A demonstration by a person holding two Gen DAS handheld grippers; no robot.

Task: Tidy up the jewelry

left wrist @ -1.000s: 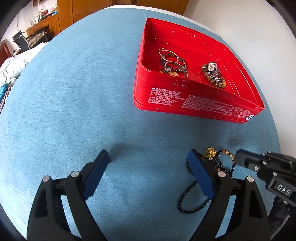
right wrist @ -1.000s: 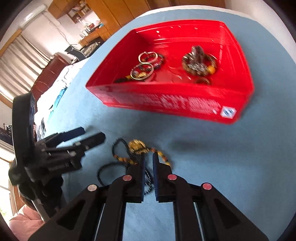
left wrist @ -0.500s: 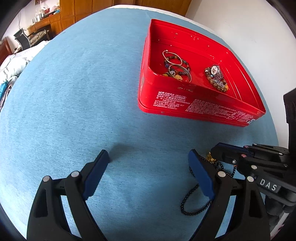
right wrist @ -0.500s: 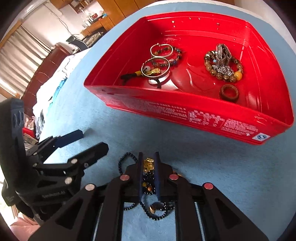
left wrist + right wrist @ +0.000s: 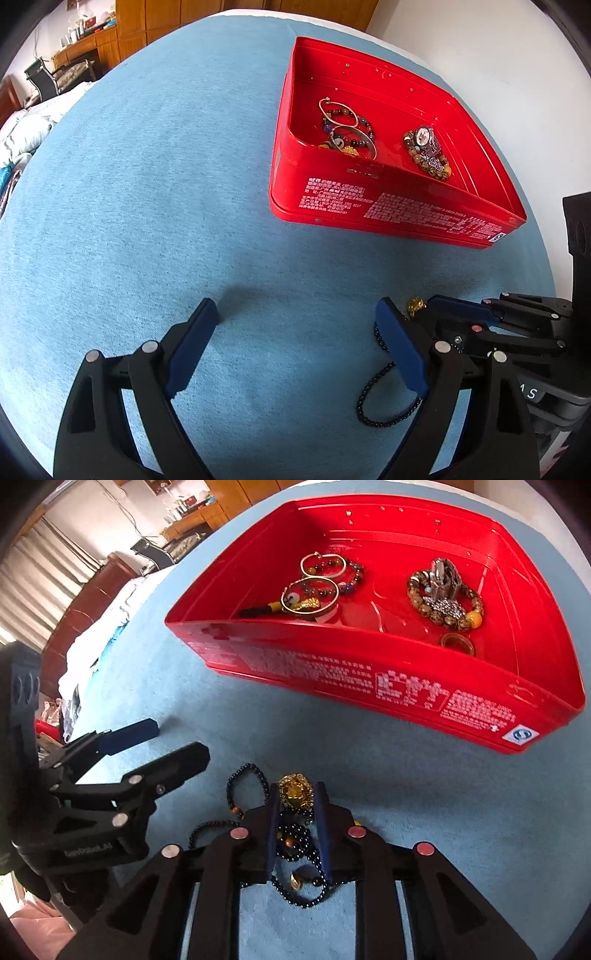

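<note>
Right gripper (image 5: 297, 794): pointed steeply down at the blue cloth (image 5: 424, 794), jaws opening, a narrow gap between them. Between the pads sits the gold charm (image 5: 295, 792) of a black bead necklace (image 5: 295, 849); whether the pads touch it cannot be told. The necklace lies bunched on the cloth, strands running back under the gripper body and one loop reaching out to the left of the jaws.

Left gripper (image 5: 295, 332): jaws spread wide, nothing between them, over bare cloth just beside the right gripper. From its camera, a loop of the black beads (image 5: 373, 402) shows behind its right-hand finger.

Red tin (image 5: 369, 672): open, rectangular, white print on the near wall, resting on the cloth beyond the necklace and apart from it. Contents, left group: two thin metal bangles (image 5: 321, 565) overlapping a dark bead bracelet and a gold piece. Right group: a brown bead bracelet (image 5: 443, 609) with a wristwatch (image 5: 424, 138) lying on it. Near the front wall: a brown ring (image 5: 456, 642).
</note>
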